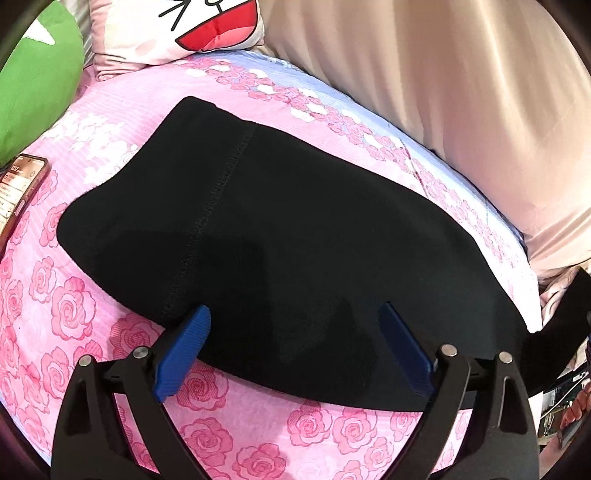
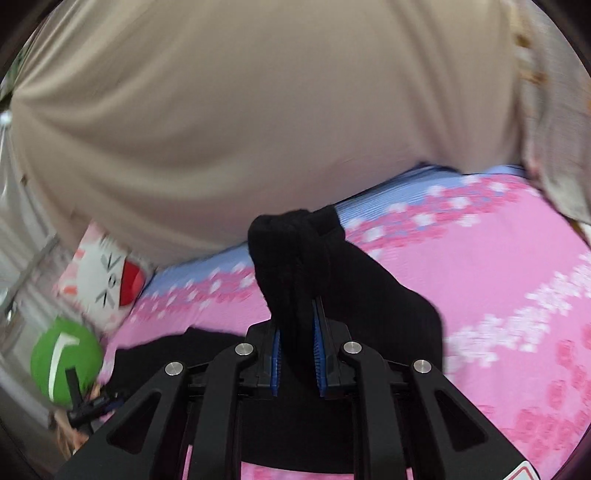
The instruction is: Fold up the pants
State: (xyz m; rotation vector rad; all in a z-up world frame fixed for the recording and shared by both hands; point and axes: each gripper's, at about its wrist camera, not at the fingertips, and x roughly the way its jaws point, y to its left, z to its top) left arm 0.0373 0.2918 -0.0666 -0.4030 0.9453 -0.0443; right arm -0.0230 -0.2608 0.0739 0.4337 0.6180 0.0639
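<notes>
The black pants (image 1: 280, 229) lie spread on the pink rose-print bed sheet (image 1: 74, 302). My left gripper (image 1: 295, 317) is open, its blue fingers (image 1: 184, 347) over the near edge of the cloth, holding nothing. My right gripper (image 2: 297, 321) is shut on a bunched end of the pants (image 2: 295, 251) and holds it lifted above the bed. The rest of the cloth (image 2: 388, 306) hangs from it to the sheet. The right-hand end of the pants rises off the bed in the left wrist view (image 1: 569, 314).
A beige curtain (image 1: 461, 92) hangs along the far side of the bed. A cat-face pillow (image 1: 177, 29) and a green cushion (image 1: 33, 85) lie at the head. A phone (image 1: 18, 192) lies on the sheet at the left. The bed's right edge (image 1: 535, 295) is close.
</notes>
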